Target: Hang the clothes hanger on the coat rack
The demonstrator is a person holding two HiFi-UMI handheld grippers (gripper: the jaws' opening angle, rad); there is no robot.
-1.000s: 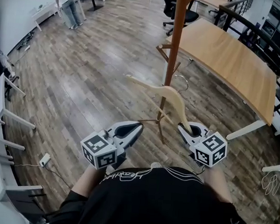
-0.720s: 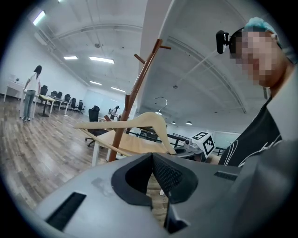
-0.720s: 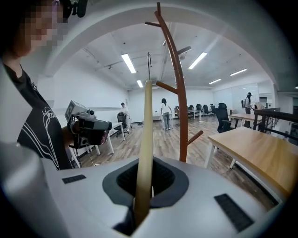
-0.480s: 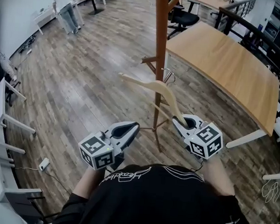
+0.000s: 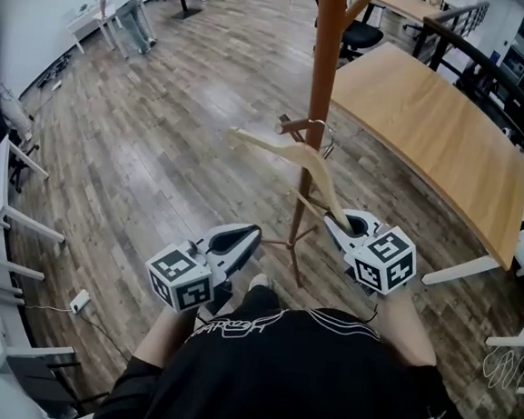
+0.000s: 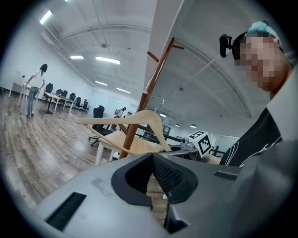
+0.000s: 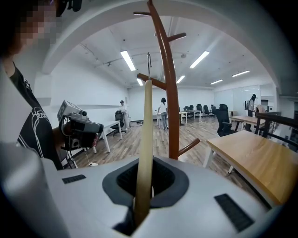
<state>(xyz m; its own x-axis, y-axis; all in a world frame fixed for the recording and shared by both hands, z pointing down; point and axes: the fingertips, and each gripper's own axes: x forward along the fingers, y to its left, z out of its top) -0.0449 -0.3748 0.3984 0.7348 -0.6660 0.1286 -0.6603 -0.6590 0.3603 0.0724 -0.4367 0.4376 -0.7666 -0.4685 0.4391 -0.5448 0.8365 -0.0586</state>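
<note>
Had the right gripper (image 5: 341, 224) clamped shut on one end of the hanger (image 5: 290, 154) so its hook (image 5: 323, 135) was free right beside a peg (image 5: 292, 123) on the coat rack (image 5: 324, 73), while the left gripper (image 5: 246, 237) hovered empty, fingers (image 6: 172, 174) pressed together.

we record the clothes hanger (image 5: 268, 144) as pale cream wood and the coat rack (image 5: 326, 54) as reddish brown. left gripper (image 5: 251, 234) and right gripper (image 5: 332, 221): grey, black pads, cubes white with black square markers. table (image 5: 434, 119): light tan top, white legs. floor (image 5: 158, 149): grey-brown planks. shirt (image 5: 293, 380): black, white line print.
</note>
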